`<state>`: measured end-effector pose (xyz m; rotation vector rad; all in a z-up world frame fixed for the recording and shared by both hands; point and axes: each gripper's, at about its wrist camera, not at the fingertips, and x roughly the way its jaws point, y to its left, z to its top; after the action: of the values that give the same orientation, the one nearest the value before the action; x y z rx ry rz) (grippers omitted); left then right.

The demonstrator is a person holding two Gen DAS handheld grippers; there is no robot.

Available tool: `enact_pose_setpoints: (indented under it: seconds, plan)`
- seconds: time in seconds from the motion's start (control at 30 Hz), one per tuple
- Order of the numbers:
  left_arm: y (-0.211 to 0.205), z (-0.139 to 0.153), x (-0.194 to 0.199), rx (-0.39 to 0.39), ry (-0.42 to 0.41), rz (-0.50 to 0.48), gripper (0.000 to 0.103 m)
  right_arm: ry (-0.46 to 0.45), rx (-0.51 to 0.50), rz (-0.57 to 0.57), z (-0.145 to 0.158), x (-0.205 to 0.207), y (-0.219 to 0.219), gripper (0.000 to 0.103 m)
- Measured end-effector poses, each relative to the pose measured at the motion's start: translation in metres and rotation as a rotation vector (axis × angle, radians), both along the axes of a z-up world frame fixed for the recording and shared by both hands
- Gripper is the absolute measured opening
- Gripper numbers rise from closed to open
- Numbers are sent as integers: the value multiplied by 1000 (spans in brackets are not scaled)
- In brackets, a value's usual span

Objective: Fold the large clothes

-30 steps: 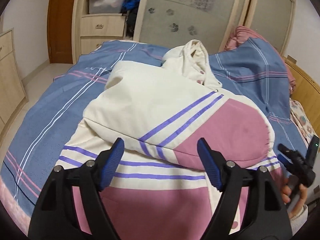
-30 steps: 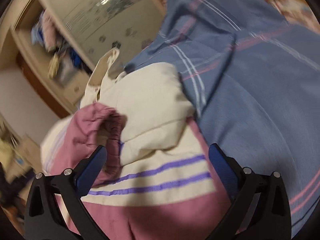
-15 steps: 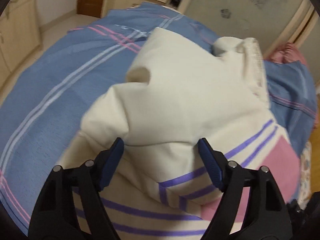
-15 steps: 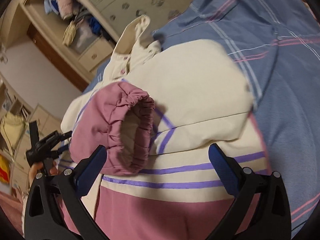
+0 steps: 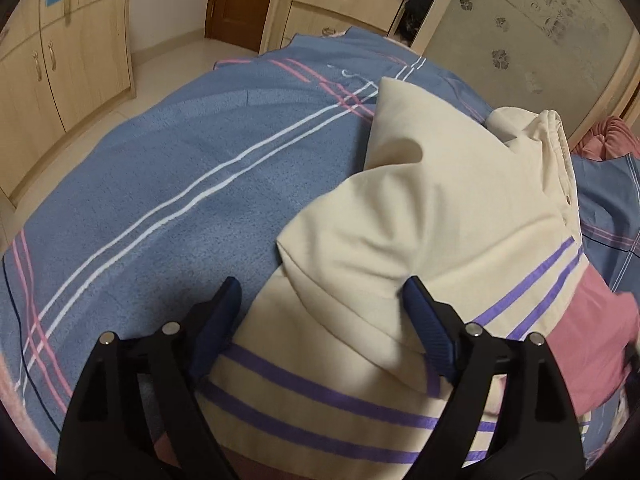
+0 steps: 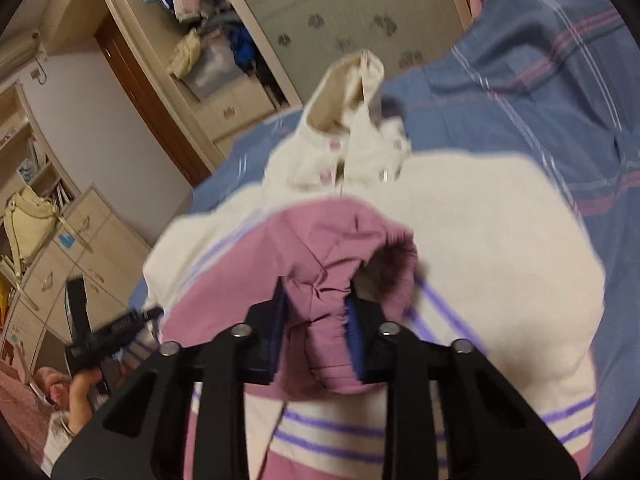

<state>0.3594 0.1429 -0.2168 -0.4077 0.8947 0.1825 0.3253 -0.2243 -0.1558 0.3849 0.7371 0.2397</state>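
The right gripper [image 6: 316, 332] is clamping its fingers on the jacket's pink cuff [image 6: 340, 280]. The left gripper [image 5: 320, 320] is hovering over the cream jacket [image 5: 420, 220] on the bed [image 5: 160, 180], fingers apart.

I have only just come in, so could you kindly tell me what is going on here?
A person holding a gripper in each hand is folding a cream, pink and purple-striped hooded jacket on a bed with a blue striped cover. The right gripper is clamped on the jacket's pink elastic sleeve cuff, which lies over the jacket's body. The left gripper is open, its jaws wide apart over the folded cream sleeve at the jacket's other side, gripping nothing. The hood lies at the far end.
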Motion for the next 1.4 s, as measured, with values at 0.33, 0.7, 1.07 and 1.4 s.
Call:
enact_pose_setpoints:
  seconds: [0.33, 0.7, 1.07, 1.4]
  plan:
    - [-20, 17, -24, 19, -104, -6, 92, -30, -137, -67, 12, 50, -30, 23]
    - [-49, 62, -46, 152, -270, -103, 92, -109, -184, -206, -7, -3, -70, 59]
    - [-103, 24, 55, 205, -8, -277, 97, 107, -351, 39, -51, 52, 0, 35]
    - [-77, 10, 70, 242, 16, -181, 98, 145, -467, 26, -75, 75, 24, 33]
